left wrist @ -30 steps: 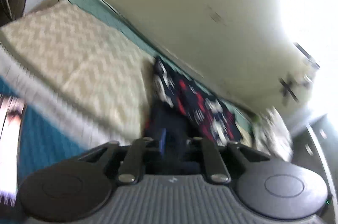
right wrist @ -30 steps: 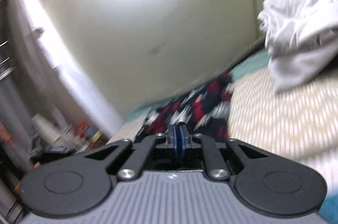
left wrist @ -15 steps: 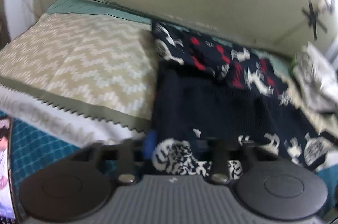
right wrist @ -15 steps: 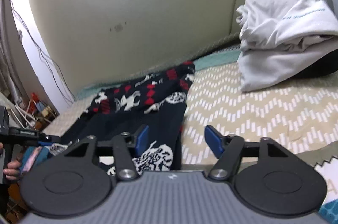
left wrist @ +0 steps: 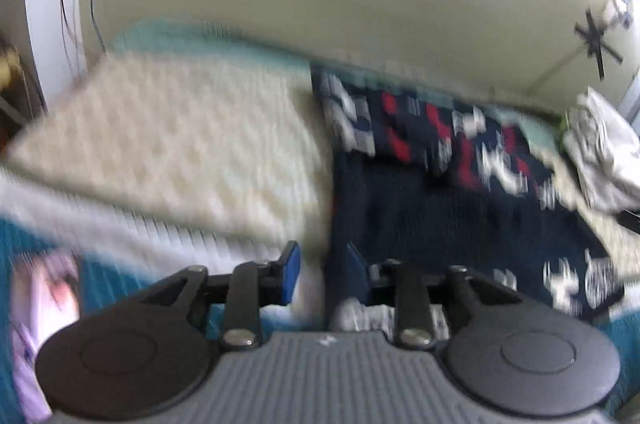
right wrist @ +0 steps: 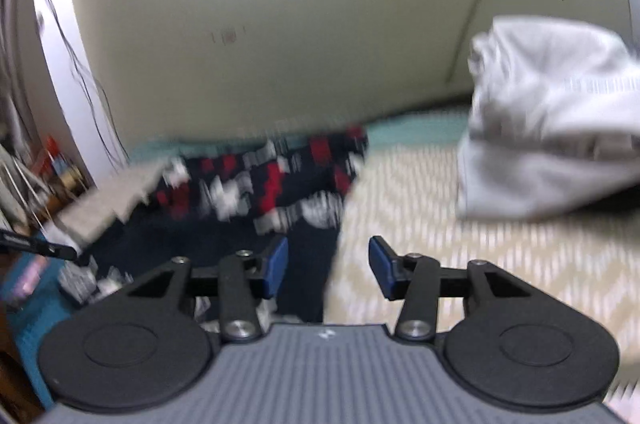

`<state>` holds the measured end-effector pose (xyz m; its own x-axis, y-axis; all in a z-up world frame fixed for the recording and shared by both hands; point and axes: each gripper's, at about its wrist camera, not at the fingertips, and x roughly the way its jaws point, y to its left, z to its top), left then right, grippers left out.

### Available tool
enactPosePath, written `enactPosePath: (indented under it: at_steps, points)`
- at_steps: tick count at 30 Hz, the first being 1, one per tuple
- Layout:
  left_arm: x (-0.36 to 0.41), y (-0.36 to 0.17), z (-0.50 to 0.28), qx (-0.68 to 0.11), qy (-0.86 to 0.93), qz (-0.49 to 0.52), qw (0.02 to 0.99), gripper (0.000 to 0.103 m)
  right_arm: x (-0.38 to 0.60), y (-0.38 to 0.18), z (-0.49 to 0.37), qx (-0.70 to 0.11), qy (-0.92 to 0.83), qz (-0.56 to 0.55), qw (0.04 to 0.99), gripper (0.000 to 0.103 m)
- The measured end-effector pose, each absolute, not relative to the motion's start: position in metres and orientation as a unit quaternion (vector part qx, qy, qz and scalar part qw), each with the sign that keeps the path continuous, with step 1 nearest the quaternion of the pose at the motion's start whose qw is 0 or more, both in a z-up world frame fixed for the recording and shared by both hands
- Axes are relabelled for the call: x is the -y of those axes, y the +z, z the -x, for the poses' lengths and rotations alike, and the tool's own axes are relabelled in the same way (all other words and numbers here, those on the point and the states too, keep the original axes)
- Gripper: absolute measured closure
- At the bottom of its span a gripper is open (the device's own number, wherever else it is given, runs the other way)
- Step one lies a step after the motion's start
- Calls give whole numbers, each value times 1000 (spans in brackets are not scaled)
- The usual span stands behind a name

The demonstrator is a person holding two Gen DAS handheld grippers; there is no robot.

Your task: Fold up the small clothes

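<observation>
A navy knitted garment (left wrist: pixel 440 216) with red and white figures lies spread flat on the bed. In the left wrist view my left gripper (left wrist: pixel 323 274) sits at its near left edge. Its jaws are opening, the right pad over the dark cloth and the left pad over pale bedding, neither pressing. In the right wrist view the same garment (right wrist: pixel 248 191) reaches toward me, and its near right edge lies between the blue pads of my right gripper (right wrist: pixel 329 264). Those jaws are closing but stand apart from the cloth. Both views are blurred.
A cream chevron blanket (left wrist: pixel 180 143) covers the bed over a teal sheet (right wrist: pixel 420 131). A heap of pale grey clothes (right wrist: pixel 552 127) sits at the right by the wall (right wrist: pixel 280 23). Cluttered shelves (right wrist: pixel 60 175) stand at the far left.
The garment hung bunched from both shut grippers a second ago and now lies flat. The right jaws opened first, then the left. Both views have rolled level.
</observation>
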<state>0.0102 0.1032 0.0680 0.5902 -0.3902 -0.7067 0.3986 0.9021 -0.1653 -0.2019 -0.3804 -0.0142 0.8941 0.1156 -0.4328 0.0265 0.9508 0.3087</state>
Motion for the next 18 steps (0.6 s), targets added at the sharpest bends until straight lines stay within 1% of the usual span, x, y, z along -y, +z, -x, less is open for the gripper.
enactPosePath:
  at_steps: [1, 3, 5, 7, 8, 10, 12, 14, 16, 17, 18]
  points:
    - [-98, 80, -21, -381, -221, -10, 897, 68, 384, -6, 193, -228, 31, -156, 961, 61]
    - [-80, 98, -43, -360, -231, -27, 904, 64, 389, 8, 166, -232, 45, -151, 960, 61]
    - [-51, 109, -70, -346, -247, -54, 903, 64, 390, 17, 127, -246, 64, -148, 956, 62]
    - [-17, 110, -106, -357, -264, -69, 893, 64, 393, 18, 83, -265, 69, -142, 951, 62]
    - [2, 107, -127, -365, -278, -71, 886, 63, 395, 17, 63, -274, 71, -141, 949, 62]
    - [32, 100, -161, -379, -292, -73, 875, 58, 399, 12, 21, -288, 69, -148, 944, 62]
    - [63, 86, -195, -398, -296, -78, 865, 56, 402, 3, -17, -300, 71, -145, 940, 61]
    - [88, 66, -224, -421, -306, -83, 850, 53, 405, -9, -50, -316, 74, -151, 934, 58]
    - [107, 47, -247, -438, -303, -88, 841, 48, 410, -25, -81, -336, 89, -173, 922, 57]
    - [116, 36, -260, -450, -303, -86, 835, 47, 410, -33, -94, -345, 96, -177, 916, 55]
    - [121, 27, -269, -462, -308, -82, 828, 44, 409, -40, -105, -355, 103, -177, 912, 54]
